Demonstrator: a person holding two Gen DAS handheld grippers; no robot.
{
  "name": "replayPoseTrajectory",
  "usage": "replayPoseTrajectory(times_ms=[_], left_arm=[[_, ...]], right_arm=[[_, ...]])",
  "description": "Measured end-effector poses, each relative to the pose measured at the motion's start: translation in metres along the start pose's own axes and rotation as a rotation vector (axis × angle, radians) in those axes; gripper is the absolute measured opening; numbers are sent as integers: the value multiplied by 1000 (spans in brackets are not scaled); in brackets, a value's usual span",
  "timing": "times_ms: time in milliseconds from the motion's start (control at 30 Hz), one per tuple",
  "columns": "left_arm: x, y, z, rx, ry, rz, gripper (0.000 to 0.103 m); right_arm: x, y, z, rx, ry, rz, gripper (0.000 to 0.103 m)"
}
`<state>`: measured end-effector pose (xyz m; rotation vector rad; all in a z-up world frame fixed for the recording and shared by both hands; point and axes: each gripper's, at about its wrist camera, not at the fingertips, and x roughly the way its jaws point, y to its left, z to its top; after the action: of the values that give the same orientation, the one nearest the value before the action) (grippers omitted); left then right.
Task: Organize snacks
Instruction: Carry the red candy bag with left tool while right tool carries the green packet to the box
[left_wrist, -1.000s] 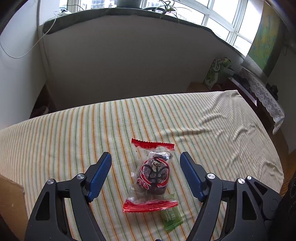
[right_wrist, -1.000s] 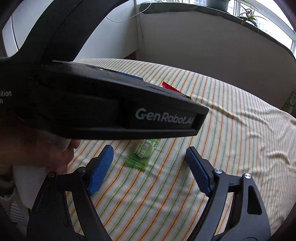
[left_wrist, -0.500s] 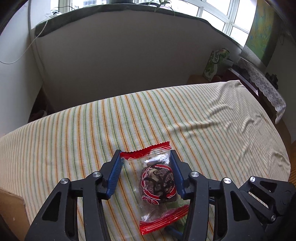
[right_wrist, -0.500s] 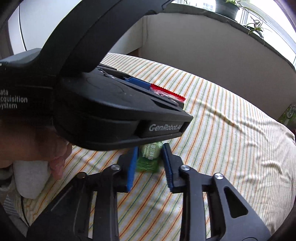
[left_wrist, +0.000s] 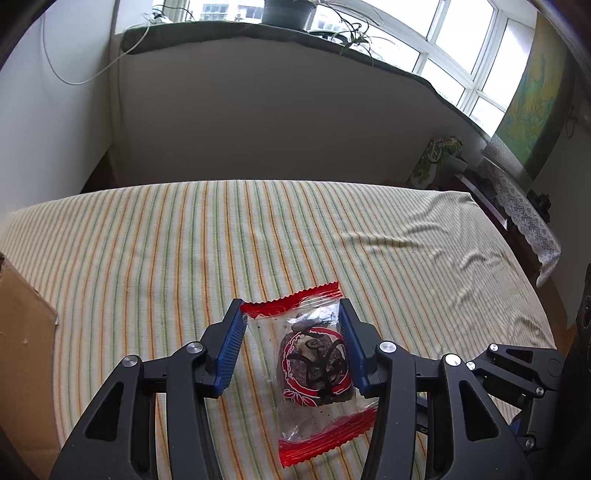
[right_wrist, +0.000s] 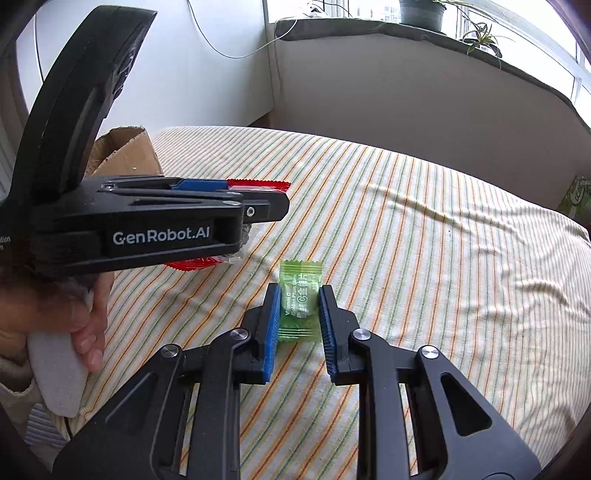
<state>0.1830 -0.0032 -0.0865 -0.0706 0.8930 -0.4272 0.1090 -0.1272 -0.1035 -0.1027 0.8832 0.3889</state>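
Red-ended clear snack pkt (left_wrist: 314, 373) sits betw. your left gripper (left_wrist: 291, 347) jaws, both blue pads pressed on its sides, above the striped cloth surface (left_wrist: 258, 236). Your right gripper (right_wrist: 297, 317) jaws are clamped on the green candy pkt (right_wrist: 300, 295), near the surface's middle. Cardboard box (right_wrist: 125, 151) stands at the left edge.

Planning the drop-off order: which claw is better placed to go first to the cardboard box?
Probably the left claw. Shut on the red-edged snack packet, it sits beside the cardboard box. The right claw, shut on the green candy, is farther away.
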Motion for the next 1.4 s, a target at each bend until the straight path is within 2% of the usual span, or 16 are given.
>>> replayPoseTrajectory(times_ms=[300, 433, 600, 867, 1067, 1233, 1400], left_arm=[[-25, -7, -15, -27, -89, 56, 48], [-47, -23, -18, 3, -155, 91, 48], [-90, -50, -13, 60, -259, 100, 48], [-161, -90, -16, 138, -407, 82, 48], [-194, -101, -24, 164, -473, 80, 49], [-209, -100, -30, 161, -499, 79, 49], [-219, -84, -39, 131, -513, 86, 49]], right_arm=[[-18, -30, -5, 84, -56, 19, 21], [-32, -30, -7, 143, -127, 25, 21], [-73, -40, -4, 177, -213, 3, 21], [-141, -10, 17, 143, -352, -34, 21], [-175, 9, 20, 114, -415, -45, 21], [-179, 25, 24, 82, -412, -36, 21], [-162, 50, 34, 38, -387, -12, 21]])
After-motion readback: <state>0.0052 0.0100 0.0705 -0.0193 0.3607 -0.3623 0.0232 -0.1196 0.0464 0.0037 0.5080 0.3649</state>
